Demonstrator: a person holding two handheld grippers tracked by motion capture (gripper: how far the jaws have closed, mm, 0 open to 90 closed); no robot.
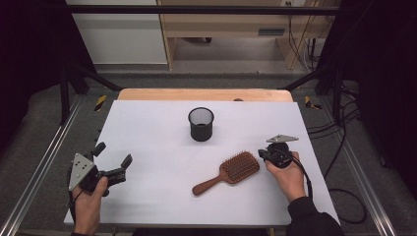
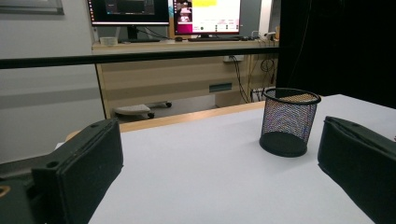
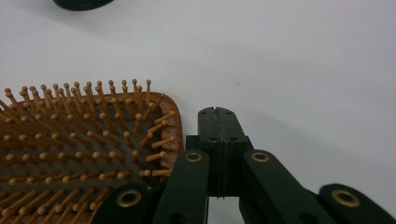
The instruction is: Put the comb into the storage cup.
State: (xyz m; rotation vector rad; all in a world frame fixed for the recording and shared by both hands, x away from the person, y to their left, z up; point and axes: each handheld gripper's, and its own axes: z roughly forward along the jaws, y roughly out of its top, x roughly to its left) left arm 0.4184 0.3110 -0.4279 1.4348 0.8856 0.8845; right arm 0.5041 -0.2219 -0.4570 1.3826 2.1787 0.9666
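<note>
White sheeting covers the table (image 1: 162,123) before a desk with lit monitors. Right gripper (image 3: 218,119), jaws pressed together on nothing, sits just beside the head of the brown wooden paddle hairbrush (image 1: 231,171), which lies bristles-up, right of centre. Left gripper (image 1: 114,160) hangs spread wide near the left edge. Likely light and stiff, the brush looks best taken by its handle. Open room surrounds the black mesh cup (image 1: 201,124).

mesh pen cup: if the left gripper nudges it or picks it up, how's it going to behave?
The mesh cup stands upright and looks empty, so it is probably light and would slide on the smooth white table cover before tipping. Knocked over, its round wall would likely roll. The thin wire mesh may flex under a hard squeeze; the left hand-held gripper, open now, might fare better pinching the rim.
</note>
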